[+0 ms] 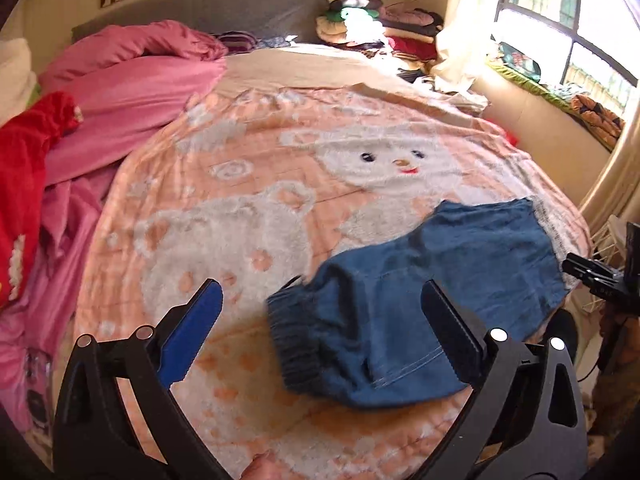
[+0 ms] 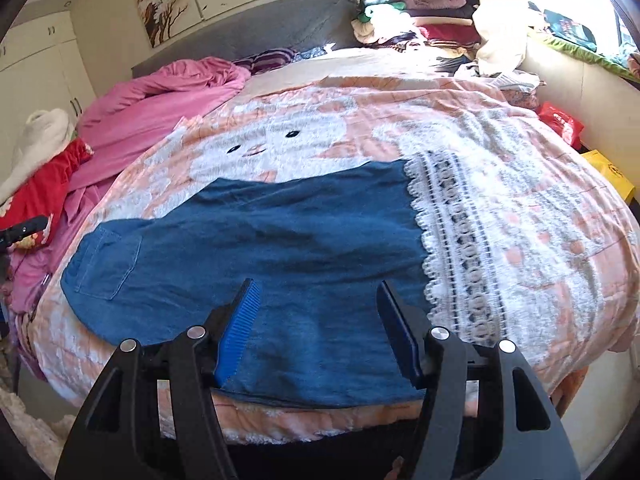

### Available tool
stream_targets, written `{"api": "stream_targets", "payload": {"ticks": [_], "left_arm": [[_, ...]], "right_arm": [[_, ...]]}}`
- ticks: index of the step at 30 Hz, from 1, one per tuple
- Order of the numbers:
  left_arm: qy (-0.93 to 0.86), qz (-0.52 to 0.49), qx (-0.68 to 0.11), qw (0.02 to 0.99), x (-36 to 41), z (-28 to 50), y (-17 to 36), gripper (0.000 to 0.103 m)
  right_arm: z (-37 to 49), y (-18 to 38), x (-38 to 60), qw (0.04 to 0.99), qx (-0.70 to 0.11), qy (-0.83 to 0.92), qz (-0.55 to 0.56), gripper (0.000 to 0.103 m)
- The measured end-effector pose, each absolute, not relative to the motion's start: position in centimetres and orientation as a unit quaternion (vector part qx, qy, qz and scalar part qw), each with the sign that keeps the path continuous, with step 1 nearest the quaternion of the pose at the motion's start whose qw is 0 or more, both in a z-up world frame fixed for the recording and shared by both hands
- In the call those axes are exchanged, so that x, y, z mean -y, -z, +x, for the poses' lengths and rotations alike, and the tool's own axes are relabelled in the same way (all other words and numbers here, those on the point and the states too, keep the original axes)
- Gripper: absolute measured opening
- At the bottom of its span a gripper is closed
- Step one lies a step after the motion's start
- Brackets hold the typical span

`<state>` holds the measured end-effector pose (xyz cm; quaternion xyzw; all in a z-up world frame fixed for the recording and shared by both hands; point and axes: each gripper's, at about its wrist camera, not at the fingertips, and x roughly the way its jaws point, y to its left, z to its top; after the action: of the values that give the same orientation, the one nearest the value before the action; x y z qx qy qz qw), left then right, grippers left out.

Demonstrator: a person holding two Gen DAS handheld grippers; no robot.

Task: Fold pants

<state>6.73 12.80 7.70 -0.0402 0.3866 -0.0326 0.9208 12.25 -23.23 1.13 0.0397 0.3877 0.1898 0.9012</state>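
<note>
The denim pants (image 2: pixel 256 256) lie flat on the pink bear-print blanket (image 2: pixel 540 216) near the front edge of the bed, with the elastic waistband (image 1: pixel 294 340) toward the left and the white lace cuff (image 2: pixel 452 248) toward the right; a patch pocket (image 2: pixel 108 262) faces up near the waist end. The garment appears already halved lengthwise, so the step in hand is judged to be the crosswise fold, one end carried over the other. To do it well, each gripper should pinch all layers at the near and far corners of one end, lift only enough to clear the blanket, carry the end across so the edges align, and then release, since loose denim layers may slip apart if only the top layer is caught. The left gripper (image 1: pixel 320 312) hovers above the waistband end, pointed forward and down, its jaws spread wide and holding nothing. The right gripper (image 2: pixel 316 320) is poised low over the middle of the near edge, angled forward along the bed, its jaws likewise parted and empty, with denim visible between them but not clamped.
</note>
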Motion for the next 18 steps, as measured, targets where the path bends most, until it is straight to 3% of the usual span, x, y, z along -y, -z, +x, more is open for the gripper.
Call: {"api": "stream_targets", "payload": {"ticks": [10,18], "left_arm": [[0.177,0.019,-0.388,0.905,1.7,16.6,-5.2,0.094],[0.18,-0.004,-0.45,0.875,2.6,22.6,-0.2,0.094]], "right_arm": [[15.4,-3.1,29.0,0.917,-0.378,-0.125,0.04,0.06],[21.7,-2.2,30.1,0.903,-0.406,-0.135,0.041,0.06]]}}
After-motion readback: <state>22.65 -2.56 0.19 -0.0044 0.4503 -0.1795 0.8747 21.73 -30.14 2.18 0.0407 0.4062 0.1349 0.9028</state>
